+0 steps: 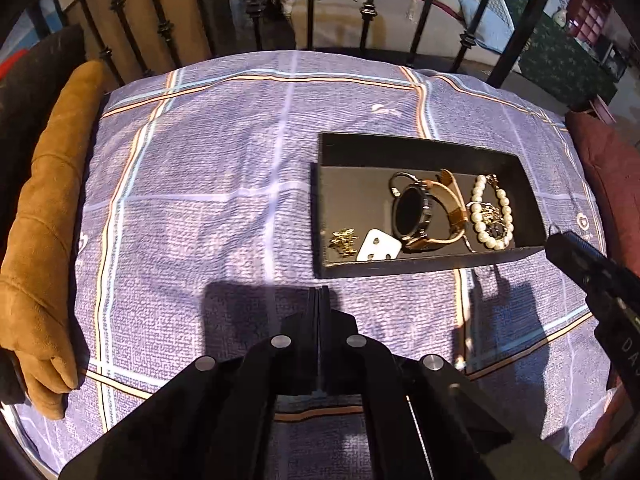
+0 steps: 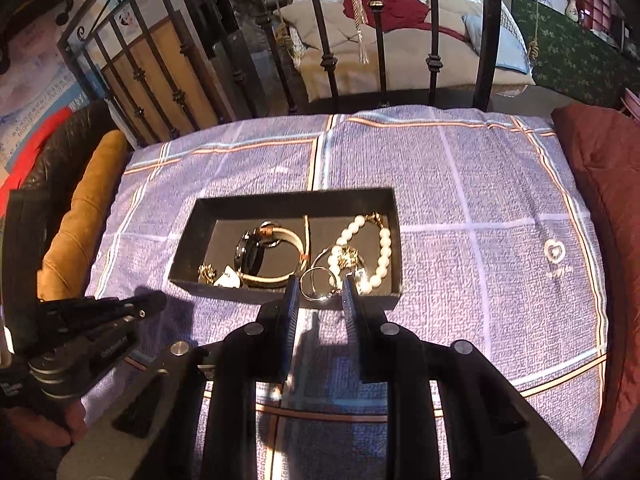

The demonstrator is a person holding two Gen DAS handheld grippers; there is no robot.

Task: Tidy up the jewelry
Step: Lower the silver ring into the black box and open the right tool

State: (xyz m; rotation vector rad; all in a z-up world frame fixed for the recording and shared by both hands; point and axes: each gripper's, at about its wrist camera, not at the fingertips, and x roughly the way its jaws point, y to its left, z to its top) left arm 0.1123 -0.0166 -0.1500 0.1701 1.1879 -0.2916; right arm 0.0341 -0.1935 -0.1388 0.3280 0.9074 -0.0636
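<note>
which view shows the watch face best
The left wrist view: the watch lies in the black box with its dark round face turned toward the camera. The right wrist view shows it edge-on.

closed left claw (image 1: pixel 319 294), box (image 1: pixel 400 268) — watch (image 1: pixel 412 216), pearls (image 1: pixel 492 216)

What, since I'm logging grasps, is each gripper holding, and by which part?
The right gripper pinches a silver ring across its band, between the fingertips. The left gripper is shut on nothing.
</note>
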